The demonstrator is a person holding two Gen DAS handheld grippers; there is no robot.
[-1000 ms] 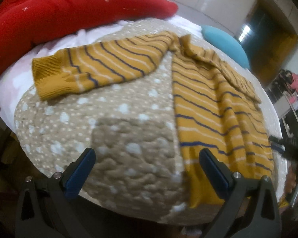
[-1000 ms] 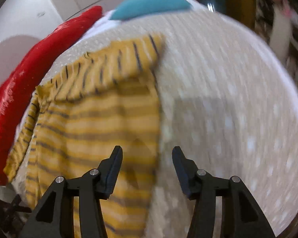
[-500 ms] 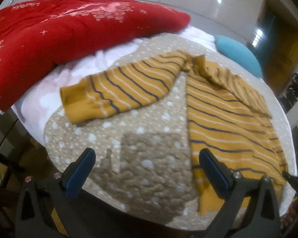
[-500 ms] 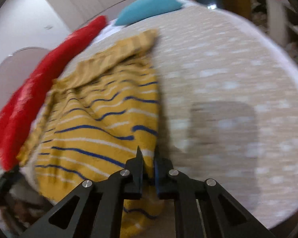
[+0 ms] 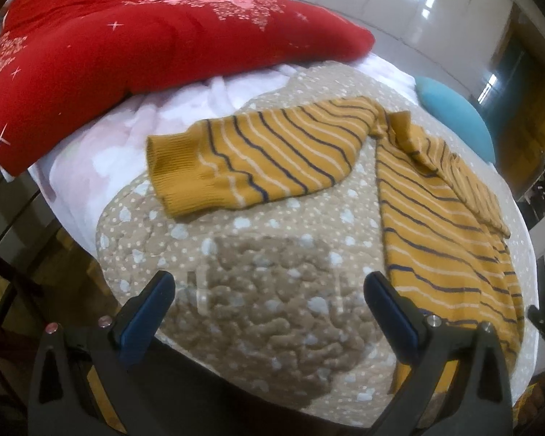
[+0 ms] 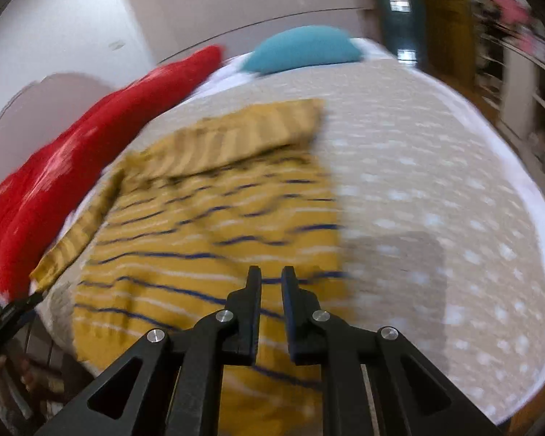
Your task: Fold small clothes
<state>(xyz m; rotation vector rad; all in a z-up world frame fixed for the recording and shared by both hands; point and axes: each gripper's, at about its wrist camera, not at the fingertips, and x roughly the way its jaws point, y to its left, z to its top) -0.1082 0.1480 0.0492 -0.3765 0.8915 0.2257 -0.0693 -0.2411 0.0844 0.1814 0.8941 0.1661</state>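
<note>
A mustard sweater with navy and white stripes (image 5: 439,218) lies flat on a beige dotted blanket (image 5: 272,312). One sleeve (image 5: 258,160) stretches out to the left; the other is folded across the body. My left gripper (image 5: 269,305) is open and empty, held above the blanket short of the sleeve. In the right wrist view the sweater (image 6: 207,225) fills the middle. My right gripper (image 6: 270,283) hovers over its lower part with jaws nearly closed; a narrow gap shows between them and nothing is held.
A red quilt (image 5: 134,43) lies along the back left and a teal pillow (image 5: 454,116) at the far end. White bedding (image 5: 91,160) lies under the blanket. The bed edge drops off just below both grippers. Shelves (image 6: 519,83) stand at the right.
My left gripper has pulled back and up, so more of the quilt and sleeve show. My right gripper closed from wide open and has lifted away from the sweater's hem.
</note>
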